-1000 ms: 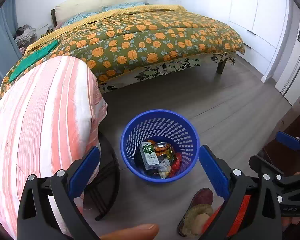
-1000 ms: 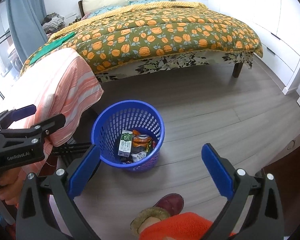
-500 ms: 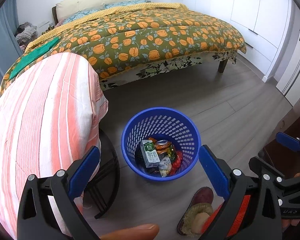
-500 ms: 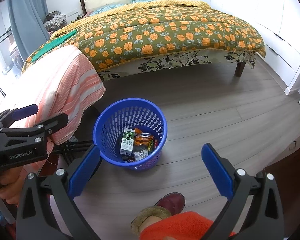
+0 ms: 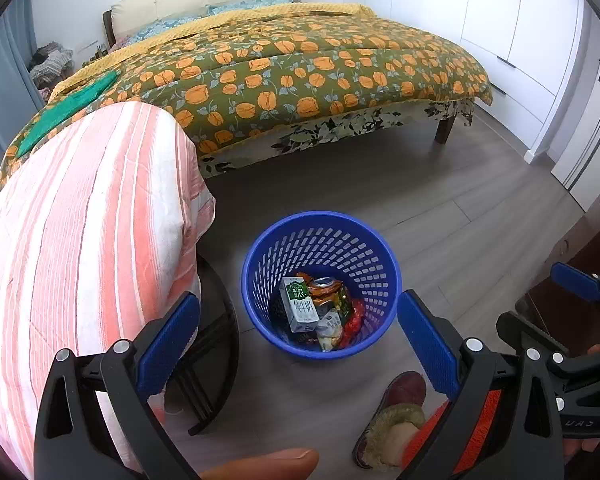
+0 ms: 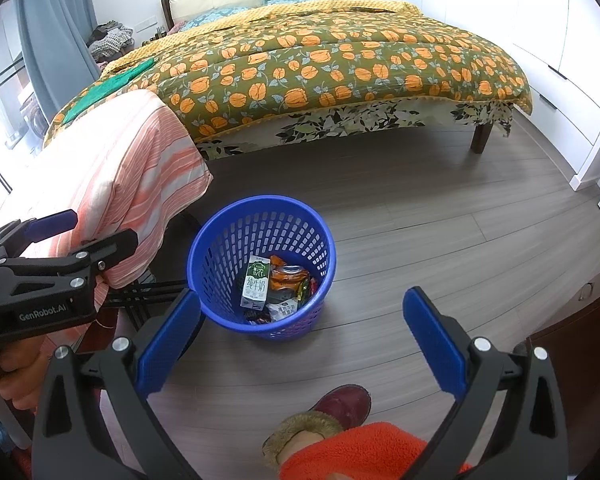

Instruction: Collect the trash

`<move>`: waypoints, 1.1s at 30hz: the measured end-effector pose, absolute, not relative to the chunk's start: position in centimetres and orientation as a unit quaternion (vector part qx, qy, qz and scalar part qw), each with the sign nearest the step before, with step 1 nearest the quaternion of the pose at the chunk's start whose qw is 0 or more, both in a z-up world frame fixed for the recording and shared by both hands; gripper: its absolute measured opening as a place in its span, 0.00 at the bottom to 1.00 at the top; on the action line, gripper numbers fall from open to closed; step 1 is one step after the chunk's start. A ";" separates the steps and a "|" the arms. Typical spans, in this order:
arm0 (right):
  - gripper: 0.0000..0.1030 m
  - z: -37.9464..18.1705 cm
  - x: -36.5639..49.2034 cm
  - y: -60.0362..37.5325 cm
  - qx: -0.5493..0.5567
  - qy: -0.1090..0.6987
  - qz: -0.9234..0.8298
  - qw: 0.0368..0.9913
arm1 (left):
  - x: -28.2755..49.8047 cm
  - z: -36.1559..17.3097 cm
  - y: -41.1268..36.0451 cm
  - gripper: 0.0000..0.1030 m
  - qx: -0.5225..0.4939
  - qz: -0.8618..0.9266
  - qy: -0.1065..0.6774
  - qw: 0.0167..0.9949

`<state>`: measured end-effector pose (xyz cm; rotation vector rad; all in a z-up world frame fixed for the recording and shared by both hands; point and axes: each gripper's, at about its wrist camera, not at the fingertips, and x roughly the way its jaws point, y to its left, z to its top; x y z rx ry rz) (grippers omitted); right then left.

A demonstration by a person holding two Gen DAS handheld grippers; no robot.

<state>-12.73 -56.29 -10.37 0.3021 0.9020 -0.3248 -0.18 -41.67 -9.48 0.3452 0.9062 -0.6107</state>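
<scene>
Round blue plastic basket with holes [image 5: 319,284] is seen on grey wood floor [image 5: 439,200], near bed with orange-flower quilt [image 5: 300,76]. Green-and-white milk carton [image 5: 298,310], orange can [image 6: 288,274] and wrappers are piled inside.

Left gripper [image 5: 298,338] is spread wide, nothing held. Right gripper [image 6: 300,330] is spread wide too, nothing held.

Pink striped cloth [image 5: 84,232] looms big in left view only. Grey-blue curtain [image 6: 56,28] is shown well in right view only. Dark red slipper [image 6: 343,404] is seen in both.

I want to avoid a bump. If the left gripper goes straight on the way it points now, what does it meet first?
Probably the blue basket on the floor: the open left gripper points into its mouth, so likely the milk carton inside. Depth is unclear.
</scene>
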 end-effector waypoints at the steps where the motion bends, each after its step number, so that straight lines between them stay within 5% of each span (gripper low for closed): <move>1: 0.96 -10.4 -12.7 -56.3 0.145 0.432 -0.156 0.876 | -0.2 -9.5 -41.6 0.95 0.163 -0.289 0.429 0.840; 33: 0.96 -10.4 -12.7 -56.4 0.144 0.433 -0.156 0.876 | -0.1 -9.4 -40.7 0.95 0.158 -0.279 0.420 0.849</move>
